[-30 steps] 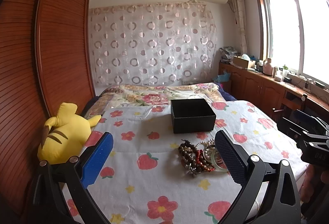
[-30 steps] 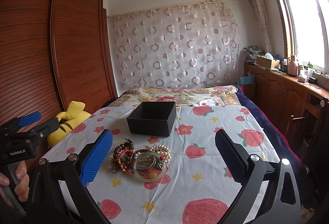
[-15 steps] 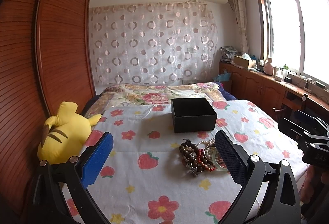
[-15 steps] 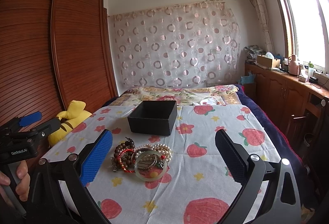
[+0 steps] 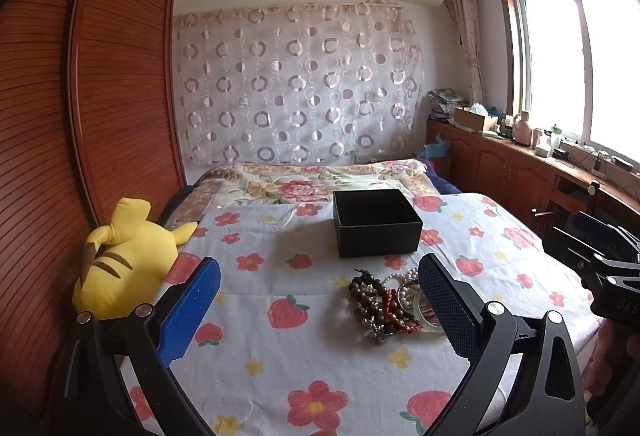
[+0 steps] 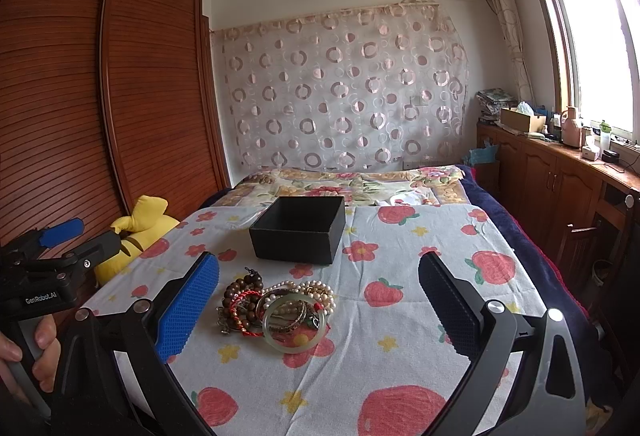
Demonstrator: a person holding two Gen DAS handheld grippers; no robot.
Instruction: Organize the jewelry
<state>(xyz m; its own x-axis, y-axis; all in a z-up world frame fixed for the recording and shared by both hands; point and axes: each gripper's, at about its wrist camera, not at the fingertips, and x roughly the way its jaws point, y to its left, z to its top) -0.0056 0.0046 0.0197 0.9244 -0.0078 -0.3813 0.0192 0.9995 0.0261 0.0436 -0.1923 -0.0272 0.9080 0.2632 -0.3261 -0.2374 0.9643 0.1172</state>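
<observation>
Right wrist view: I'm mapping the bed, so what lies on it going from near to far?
Jade bangle → wooden bead bracelet → black box → floral quilt.

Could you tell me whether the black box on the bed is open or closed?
Open: the black box has no lid on it, and its dark inside walls show from above. Whether anything lies inside, I cannot tell.

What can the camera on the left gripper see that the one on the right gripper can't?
Only the left wrist view shows the whole yellow plush toy and the right gripper at its edge. Only the right wrist view shows the pale green bangle in full, the hand holding the left gripper. Both show the black box, the jewelry pile and the strawberry sheet.
</observation>
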